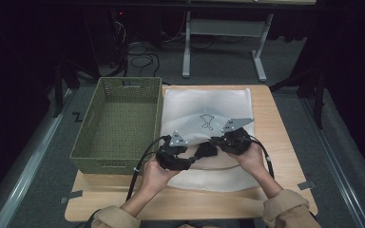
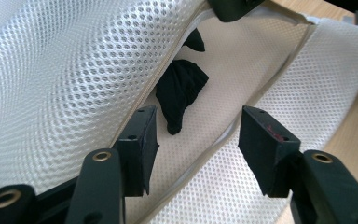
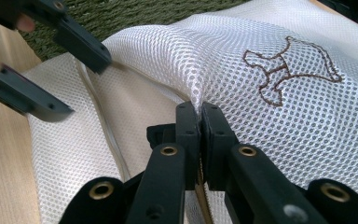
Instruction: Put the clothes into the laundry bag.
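Observation:
A white mesh bag (image 1: 204, 107) with a brown stitched motif (image 3: 284, 70) lies flat on the wooden table (image 1: 280, 123). My right gripper (image 3: 199, 109) is shut on the bag's upper edge and lifts it, so the mouth gapes. Inside the mouth lies a crumpled black cloth (image 2: 182, 91) on the bag's inner layer. My left gripper (image 2: 198, 126) is open just in front of the mouth with nothing between its jaws, and the cloth lies a little beyond them. In the high view the left gripper (image 1: 200, 153) and the right gripper (image 1: 217, 141) are close together at the bag's near part.
A green woven basket (image 1: 128, 81) stands empty on the table's left half, right beside the bag. Bare wood runs along the table's near edge and right side. Beyond the table are a dark floor with cables and a desk frame (image 1: 225, 28).

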